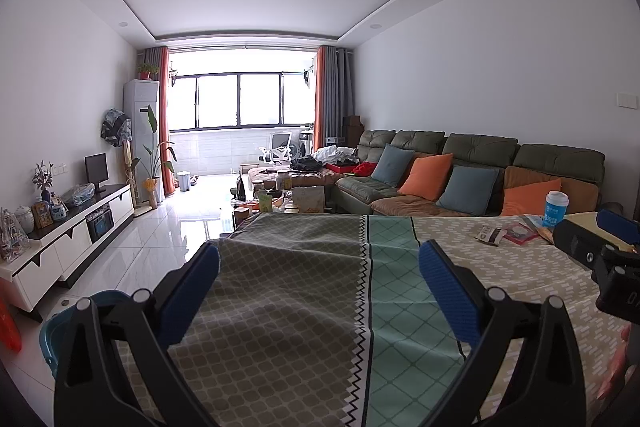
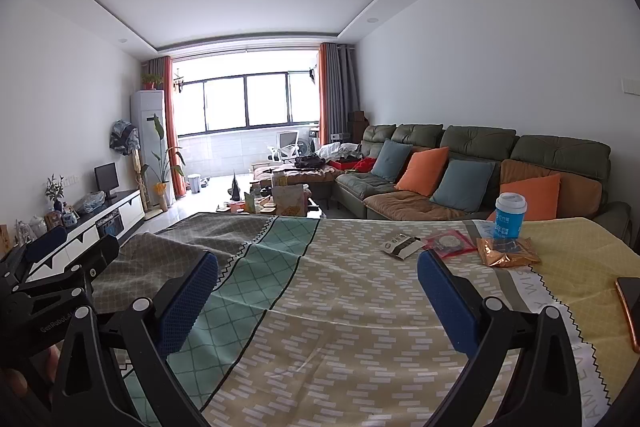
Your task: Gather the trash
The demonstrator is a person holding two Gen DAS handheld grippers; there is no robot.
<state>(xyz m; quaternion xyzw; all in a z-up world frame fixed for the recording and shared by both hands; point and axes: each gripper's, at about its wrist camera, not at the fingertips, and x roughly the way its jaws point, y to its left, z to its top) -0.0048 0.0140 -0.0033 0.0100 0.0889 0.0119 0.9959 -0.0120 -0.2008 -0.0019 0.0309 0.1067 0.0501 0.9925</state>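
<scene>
**Both grippers wide over the table, trash at the far right**

From the left wrist view we see our left gripper (image 1: 319,267) with its blue fingers (image 1: 448,287) spread wide and empty above the patterned tablecloth (image 1: 280,287). A blue bin (image 1: 64,323) sits just off the table's left edge. The trash lies far right: a black-and-white wrapper (image 1: 491,235), a red packet (image 1: 520,232) and a blue cup (image 1: 556,209), with the right gripper in front.

From the right wrist view our right gripper (image 2: 318,277) is likewise spread wide, holding nothing. The wrapper (image 2: 402,245) lies flat, its long axis running from near right to far left. The red packet (image 2: 450,243) touches its right side; a gold packet (image 2: 508,253) lies with its long axis left to right, before the upright cup (image 2: 510,215). A phone (image 2: 630,307) rests at the right edge.
</scene>
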